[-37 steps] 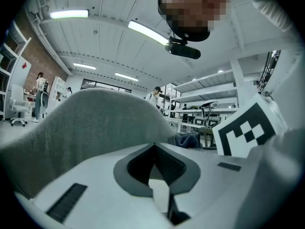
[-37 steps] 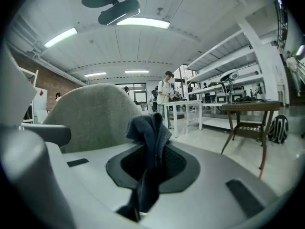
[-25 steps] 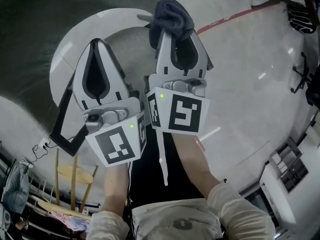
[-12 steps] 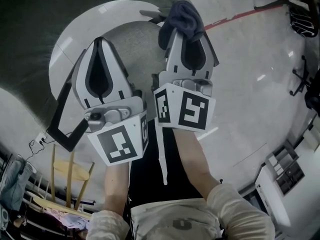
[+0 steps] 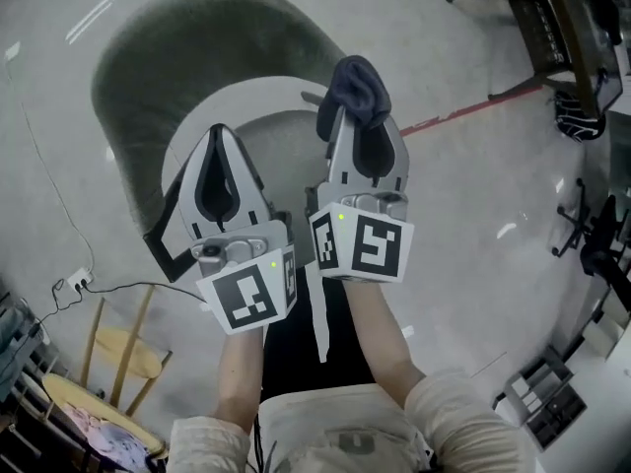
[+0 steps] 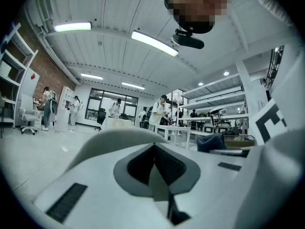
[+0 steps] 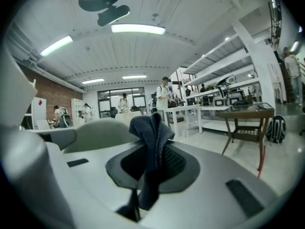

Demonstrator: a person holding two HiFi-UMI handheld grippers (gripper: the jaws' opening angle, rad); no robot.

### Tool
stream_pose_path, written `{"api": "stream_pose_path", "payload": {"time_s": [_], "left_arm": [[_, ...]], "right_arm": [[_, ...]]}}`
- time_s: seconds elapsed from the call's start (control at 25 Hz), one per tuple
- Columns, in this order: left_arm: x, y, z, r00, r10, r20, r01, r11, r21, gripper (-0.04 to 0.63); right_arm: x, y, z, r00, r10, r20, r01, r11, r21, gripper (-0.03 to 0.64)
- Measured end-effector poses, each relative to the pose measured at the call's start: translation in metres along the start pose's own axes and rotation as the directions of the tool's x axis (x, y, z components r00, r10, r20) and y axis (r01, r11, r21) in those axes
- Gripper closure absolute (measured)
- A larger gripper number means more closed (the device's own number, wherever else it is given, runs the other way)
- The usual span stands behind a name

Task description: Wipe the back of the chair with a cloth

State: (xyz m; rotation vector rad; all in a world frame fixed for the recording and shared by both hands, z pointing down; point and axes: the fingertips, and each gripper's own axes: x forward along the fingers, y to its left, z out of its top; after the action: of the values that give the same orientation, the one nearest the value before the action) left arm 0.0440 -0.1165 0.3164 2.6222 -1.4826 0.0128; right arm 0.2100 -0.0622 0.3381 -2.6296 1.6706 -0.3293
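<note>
Grey polished floor (image 5: pixel 473 195) fills head view, green-backed chair (image 5: pixel 197 57) at 11 o'clock. Left gripper view: left gripper (image 6: pixel 153 149) jaws pressed together, nothing between. Right gripper view: right gripper (image 7: pixel 152 149) clamps dark blue cloth (image 7: pixel 150 128), bunched toward 12 o'clock.

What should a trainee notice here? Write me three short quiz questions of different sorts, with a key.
1. Multiple choice: which gripper holds the dark cloth? A the left gripper; B the right gripper; C neither.
2. True or false: the left gripper's jaws stand wide apart with a sponge between them.
3. Short answer: in the head view, what piece of furniture lies below both grippers?

Key:
1. B. The cloth is pinched in its jaws and sticks out past the tips.
2. False. The jaws are together with nothing between them.
3. The chair.
</note>
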Motion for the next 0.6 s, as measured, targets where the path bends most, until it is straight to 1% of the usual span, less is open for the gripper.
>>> {"api": "stream_pose_path", "payload": {"time_s": [0.08,0.16,0.24,0.32,0.36,0.48,0.52,0.6], "left_arm": [[0.000,0.015,0.039,0.999,0.040,0.034,-0.041,0.999,0.018,0.580],[-0.009,0.029,0.082,0.995,0.078,0.055,-0.080,0.996,0.036,0.580],[-0.026,0.040,0.127,0.993,0.104,0.064,-0.107,0.993,0.044,0.580],[-0.048,0.051,0.168,0.989,0.123,0.078,-0.127,0.991,0.048,0.580],[-0.060,0.058,0.186,0.987,0.136,0.089,-0.141,0.989,0.050,0.580],[-0.097,0.075,0.222,0.973,0.202,0.111,-0.207,0.978,0.033,0.580],[-0.107,0.077,0.230,0.968,0.226,0.112,-0.229,0.973,0.018,0.580],[-0.127,0.075,0.240,0.961,0.256,0.107,-0.255,0.967,-0.022,0.580]], "right_arm": [[0.008,0.034,0.046,0.995,0.089,0.054,-0.089,0.996,-0.006,0.558],[0.003,0.068,0.093,0.981,0.174,0.090,-0.172,0.985,-0.020,0.558],[-0.015,0.098,0.136,0.963,0.249,0.101,-0.246,0.968,-0.044,0.558],[-0.039,0.130,0.172,0.940,0.326,0.103,-0.318,0.944,-0.083,0.558],[-0.052,0.147,0.187,0.922,0.372,0.108,-0.361,0.926,-0.111,0.558],[-0.088,0.187,0.226,0.847,0.516,0.125,-0.487,0.849,-0.203,0.558],[-0.097,0.191,0.234,0.831,0.545,0.115,-0.514,0.830,-0.217,0.558],[-0.114,0.191,0.240,0.796,0.600,0.077,-0.577,0.791,-0.204,0.558]]}}
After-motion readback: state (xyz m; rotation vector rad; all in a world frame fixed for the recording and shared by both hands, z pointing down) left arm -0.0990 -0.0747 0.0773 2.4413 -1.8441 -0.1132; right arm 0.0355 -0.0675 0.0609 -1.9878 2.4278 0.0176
